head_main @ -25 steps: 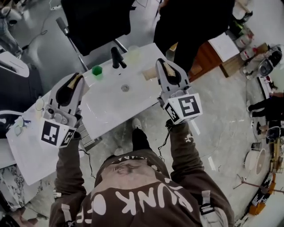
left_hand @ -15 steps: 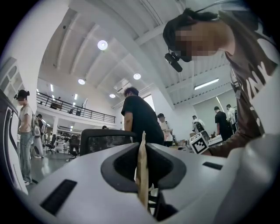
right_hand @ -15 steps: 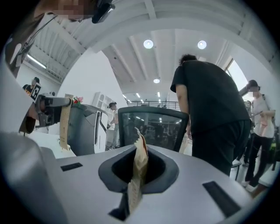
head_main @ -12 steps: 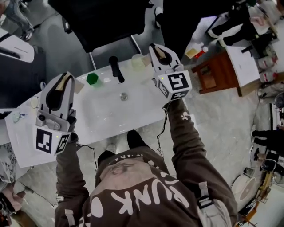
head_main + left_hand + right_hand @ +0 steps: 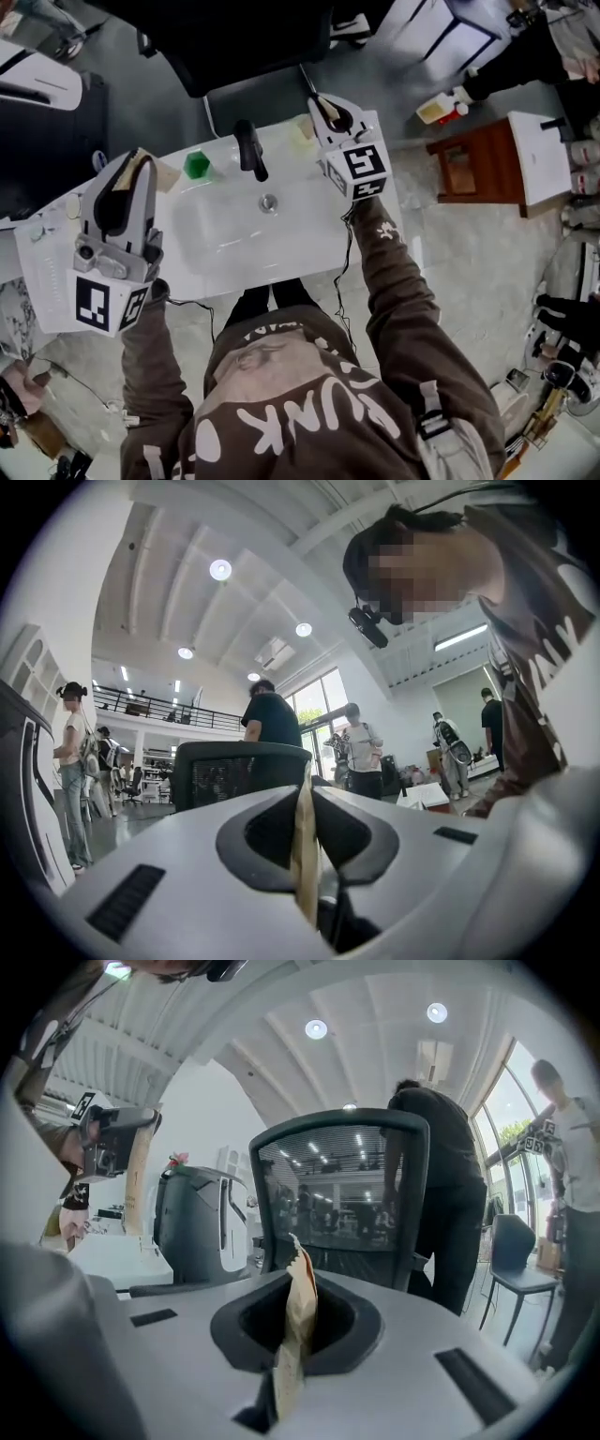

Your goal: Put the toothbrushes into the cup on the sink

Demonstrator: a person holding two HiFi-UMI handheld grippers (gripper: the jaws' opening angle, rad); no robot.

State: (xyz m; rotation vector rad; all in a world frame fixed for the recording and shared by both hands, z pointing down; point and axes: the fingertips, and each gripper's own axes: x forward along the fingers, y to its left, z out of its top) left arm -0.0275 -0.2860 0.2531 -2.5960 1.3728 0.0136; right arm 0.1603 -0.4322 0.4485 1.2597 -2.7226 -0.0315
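Observation:
The white sink counter [image 5: 225, 258] lies below me, with a black faucet [image 5: 248, 148] at its back and a drain [image 5: 269, 201] in the basin. Left of the faucet stands a small green cup [image 5: 196, 165]. A pale translucent cup [image 5: 302, 141] sits right of the faucet, partly hidden by my right gripper [image 5: 322, 101]. That gripper is shut and holds nothing, its tan pads [image 5: 298, 1283] pressed together. My left gripper [image 5: 141, 157] hovers over the counter's left part, also shut and holding nothing, tan pads [image 5: 305, 836] touching. I see no toothbrush clearly.
A black office chair [image 5: 234, 47] stands right behind the sink. A brown wooden table [image 5: 467, 173] is to the right. Small items [image 5: 37, 232] lie at the counter's left end, too small to tell. Several people [image 5: 361, 752] stand in the room beyond.
My right gripper has moved away from me to the sink's back edge, right of the faucet. The left gripper has stayed over the counter's left part. Both stayed shut.

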